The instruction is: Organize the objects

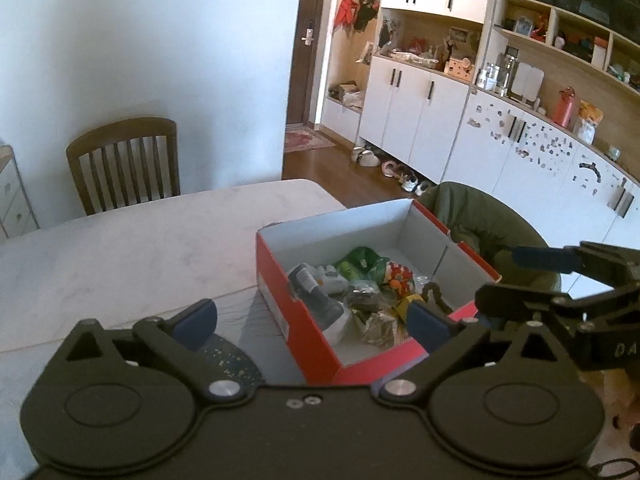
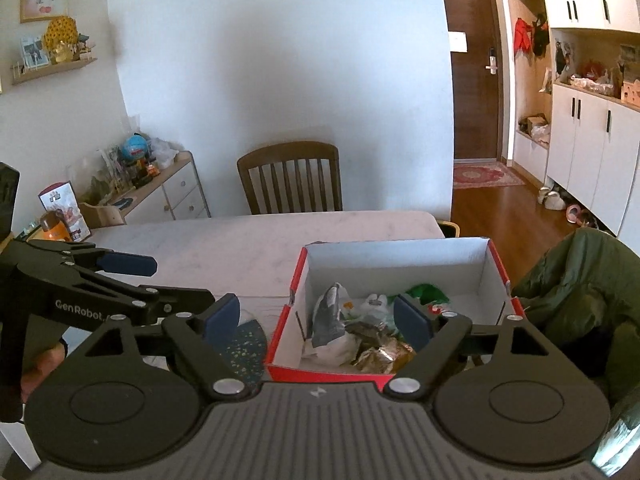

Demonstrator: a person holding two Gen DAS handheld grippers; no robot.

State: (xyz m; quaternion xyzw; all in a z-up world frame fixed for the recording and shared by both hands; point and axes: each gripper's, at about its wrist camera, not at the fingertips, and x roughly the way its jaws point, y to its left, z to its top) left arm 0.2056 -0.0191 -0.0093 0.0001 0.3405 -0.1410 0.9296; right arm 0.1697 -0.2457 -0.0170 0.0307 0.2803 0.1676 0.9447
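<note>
While hovering wide open and empty, left gripper (image 1: 312, 322) and right gripper (image 2: 318, 318) straddle box (image 1: 308, 330) wall at 6 o'clock.

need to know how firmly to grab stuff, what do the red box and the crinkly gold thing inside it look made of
Red box: likely cardboard, glossy red outside, matte white inside, with thin folded walls. Crinkly gold thing: seemingly metallic foil or foil-lined wrapper, judging by sharp creases and shiny glints.

Box (image 1: 308, 332) near corner behind left tool (image 1: 312, 322), packet labels (image 2: 332, 316) unreadable
</note>
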